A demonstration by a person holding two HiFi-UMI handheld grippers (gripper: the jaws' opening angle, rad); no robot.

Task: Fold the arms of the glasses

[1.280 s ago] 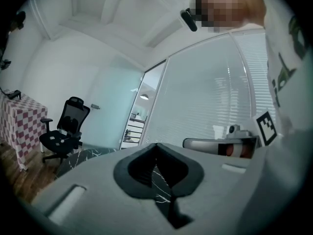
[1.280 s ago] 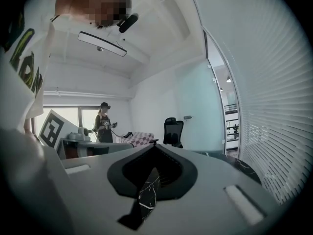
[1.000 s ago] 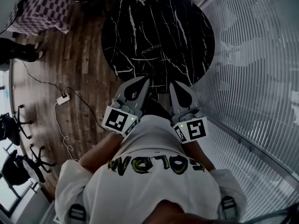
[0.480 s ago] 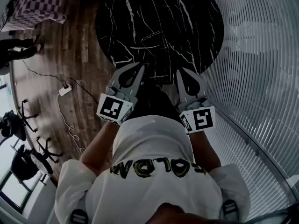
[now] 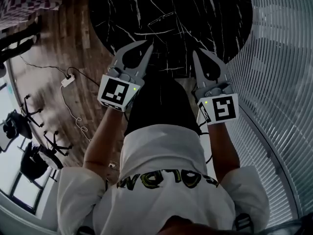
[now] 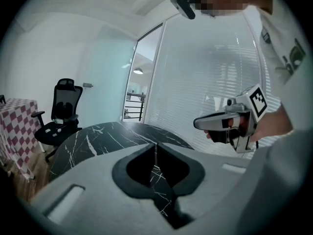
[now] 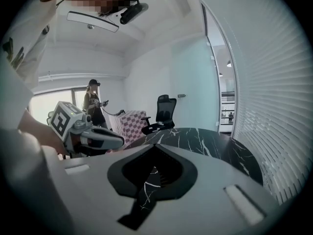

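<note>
The round black marble table (image 5: pixel 171 13) with white veins lies ahead of me. I cannot pick out the glasses among the veins in any view. My left gripper (image 5: pixel 148 46) is shut and empty, its tip over the table's near edge. My right gripper (image 5: pixel 196 53) is also shut and empty, at the same edge further right. In the left gripper view the jaws (image 6: pixel 156 144) meet in a line, with the right gripper (image 6: pixel 230 124) held beside them. The right gripper view shows its closed jaws (image 7: pixel 155 147) and the left gripper (image 7: pixel 90 137) to the left.
A glass wall with blinds (image 5: pixel 283 58) curves along the right. On the wooden floor at the left lie a power strip (image 5: pixel 67 81) and cable. Office chairs (image 5: pixel 19 126), a checkered table (image 7: pixel 128 121) and a standing person (image 7: pixel 93 104) are beyond.
Both grippers have moved forward to the table's near edge and spread further apart. The table now fills the top of the head view.
</note>
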